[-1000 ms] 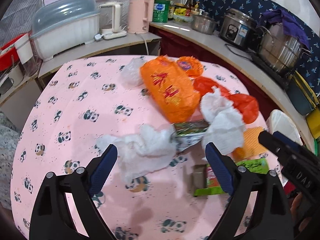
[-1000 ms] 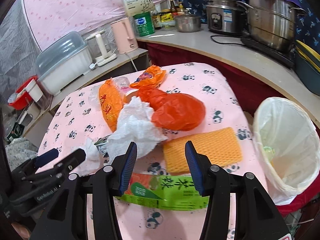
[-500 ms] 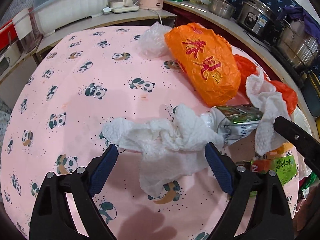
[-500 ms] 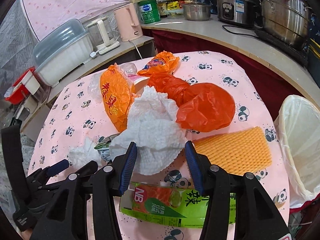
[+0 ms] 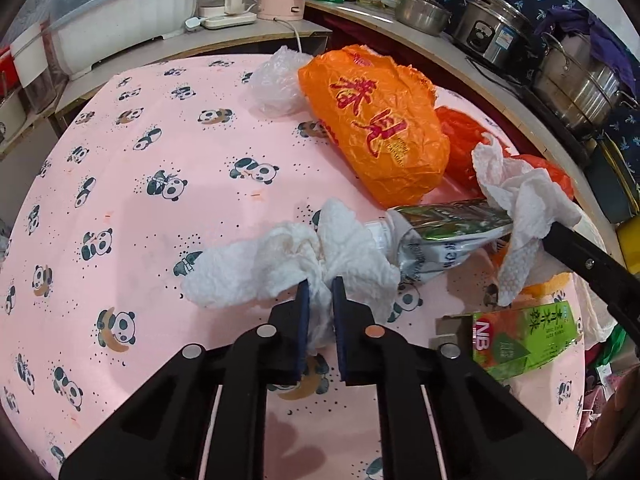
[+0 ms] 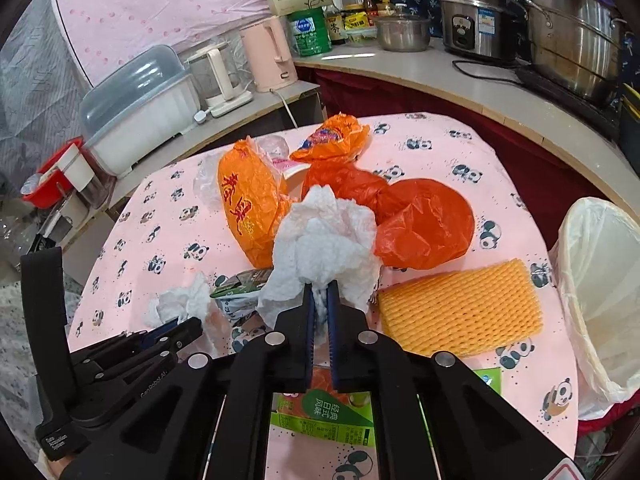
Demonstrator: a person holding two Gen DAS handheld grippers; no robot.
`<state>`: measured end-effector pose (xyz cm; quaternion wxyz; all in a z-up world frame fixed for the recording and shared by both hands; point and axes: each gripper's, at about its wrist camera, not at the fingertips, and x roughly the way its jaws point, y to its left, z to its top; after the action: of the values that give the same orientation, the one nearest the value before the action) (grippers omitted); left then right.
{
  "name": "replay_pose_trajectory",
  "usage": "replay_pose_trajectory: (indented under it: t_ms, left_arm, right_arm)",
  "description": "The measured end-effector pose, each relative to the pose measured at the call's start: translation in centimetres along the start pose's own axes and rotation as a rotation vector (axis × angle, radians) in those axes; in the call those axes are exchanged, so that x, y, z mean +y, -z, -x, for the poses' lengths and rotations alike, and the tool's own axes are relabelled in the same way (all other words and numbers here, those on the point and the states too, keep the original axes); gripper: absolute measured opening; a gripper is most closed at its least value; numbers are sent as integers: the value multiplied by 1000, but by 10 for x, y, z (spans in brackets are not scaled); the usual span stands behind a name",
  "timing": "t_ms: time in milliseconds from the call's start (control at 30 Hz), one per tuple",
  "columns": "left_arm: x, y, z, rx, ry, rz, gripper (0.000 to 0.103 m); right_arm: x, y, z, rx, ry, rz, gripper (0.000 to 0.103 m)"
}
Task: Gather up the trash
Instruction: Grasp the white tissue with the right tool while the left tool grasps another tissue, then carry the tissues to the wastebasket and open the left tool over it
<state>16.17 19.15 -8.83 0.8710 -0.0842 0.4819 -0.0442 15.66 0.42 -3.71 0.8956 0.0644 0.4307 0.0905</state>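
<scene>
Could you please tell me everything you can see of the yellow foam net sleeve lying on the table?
The yellow foam net sleeve is a flattened, roughly rectangular piece of soft mesh foam with a diamond-ribbed surface. It lies flat and slightly skewed on the pink panda tablecloth, apparently empty. It sits between the white-lined trash bin and the right claw, just below the red plastic bag. No claw touches it.

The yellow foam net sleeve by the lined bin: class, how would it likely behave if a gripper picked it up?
The yellow foam net sleeve looks like open mesh foam, so it is probably very light and squashy. Lying flat, it would likely sag when pinched at one edge. Its ribbed surface should resist slipping.
</scene>
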Motion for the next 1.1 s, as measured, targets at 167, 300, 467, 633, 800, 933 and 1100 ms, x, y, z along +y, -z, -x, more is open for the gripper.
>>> replay_pose_trajectory:
  t_ms: [167, 300, 467, 633, 800, 933, 1100]
  left_arm:
    - [-12, -5, 23, -53, 9, -11, 7]
    - [-29, -10, 43, -95, 34, -29, 7]
    - [-59, -13, 63, -135, 72, -70, 7]
    - [-93, -12, 76, -162, 104, -120, 7]
    - [-129, -7, 82, -170, 136, -176, 7]
    - [-159, -1, 84, -171, 155, -225, 7]
    - [-196, 7, 85, -168, 184, -280, 7]
  right_arm:
    - [-7, -7, 27, -58, 0, -16, 6]
    - [-14, -10, 52, -109, -1, -29, 6]
    - [-26, -13, 81, -169, 13, -40, 6]
    - [-46, -12, 104, -207, 36, -66, 6]
    - [-75, -4, 120, -225, 60, -109, 6]
    - [-99, 5, 131, -233, 84, -144, 6]
    - [-135, 17, 145, -247, 121, -197, 6]
